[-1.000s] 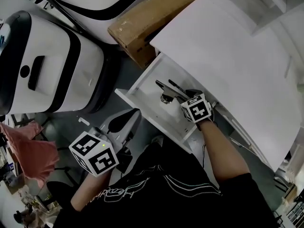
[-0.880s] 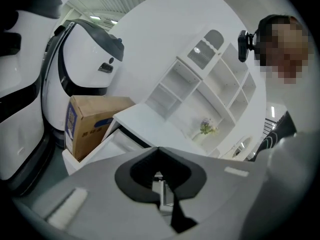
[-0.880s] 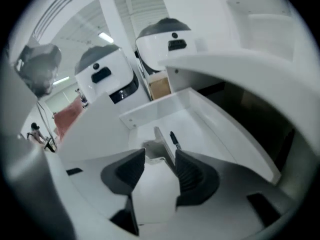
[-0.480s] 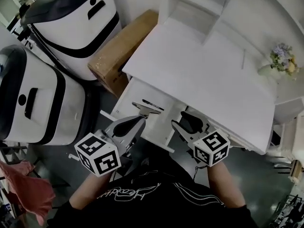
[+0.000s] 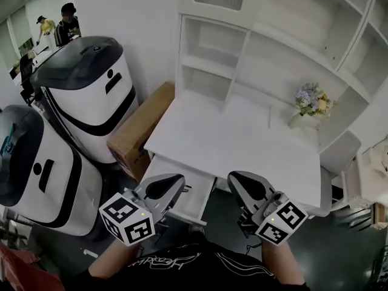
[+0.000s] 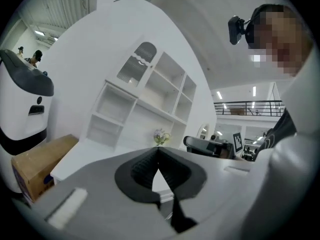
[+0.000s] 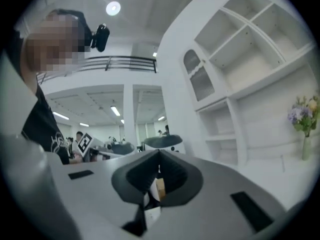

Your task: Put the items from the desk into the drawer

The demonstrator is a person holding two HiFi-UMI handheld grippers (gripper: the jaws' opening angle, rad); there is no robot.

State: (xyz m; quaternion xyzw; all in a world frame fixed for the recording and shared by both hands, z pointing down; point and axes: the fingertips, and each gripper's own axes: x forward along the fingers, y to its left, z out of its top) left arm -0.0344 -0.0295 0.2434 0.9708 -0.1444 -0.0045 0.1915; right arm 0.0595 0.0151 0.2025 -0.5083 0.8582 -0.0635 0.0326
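Two grippers, both empty: left gripper (image 5: 173, 185) jaws together, right gripper (image 5: 237, 183) jaws just closed, over one open drawer (image 5: 200, 197), one desk (image 5: 230, 144).

"Is it bright in here?"

"Mostly. The white desk (image 5: 242, 144) and shelves (image 5: 273, 47) look bright and soft, with only pale shadows inside the shelves. The near floor (image 5: 339, 247) is dark."

"Where does the light come from?"

"From round lamps up high. One lamp (image 7: 113, 7) glows on the ceiling."

"Are the pictures sharp?"

"Not everywhere. Both gripper views bend at the edges and have black corners. The left gripper (image 6: 158, 150) and right gripper (image 7: 159, 154) look blurry up close."
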